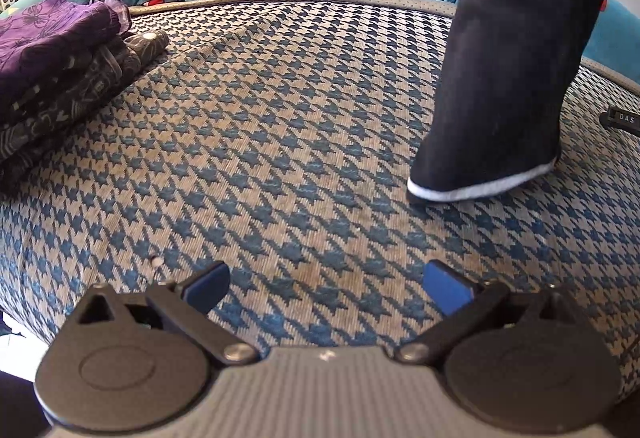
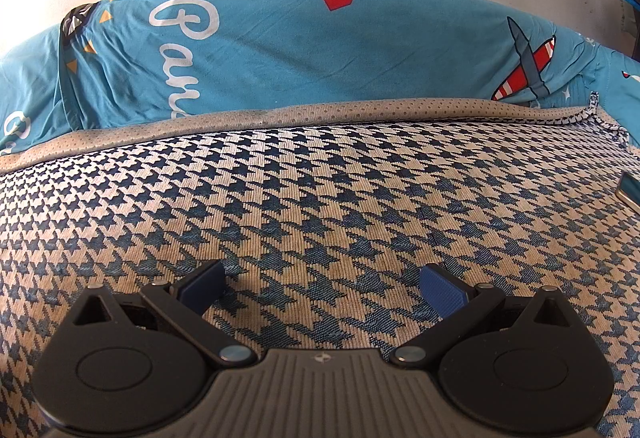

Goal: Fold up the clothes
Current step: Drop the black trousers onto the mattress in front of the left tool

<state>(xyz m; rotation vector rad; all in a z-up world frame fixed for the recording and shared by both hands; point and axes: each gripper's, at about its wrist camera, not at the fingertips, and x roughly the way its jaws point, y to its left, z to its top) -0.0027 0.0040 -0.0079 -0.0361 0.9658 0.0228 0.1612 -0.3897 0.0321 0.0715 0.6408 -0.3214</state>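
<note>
The dark garment [image 1: 516, 57] hangs upright at my right — its top cut off, hem touching the houndstooth mattress [image 1: 280, 125]. My left gripper [image 1: 326, 284] and right gripper [image 2: 322, 284] gape empty — folded clothes [image 1: 60, 69] lie left.

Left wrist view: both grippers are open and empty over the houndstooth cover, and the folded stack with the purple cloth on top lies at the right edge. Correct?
Not quite. The folded stack lies at the left edge of the left wrist view, purple cloth on top. The rest holds: left gripper and right gripper are open and empty over the houndstooth cover.
</note>
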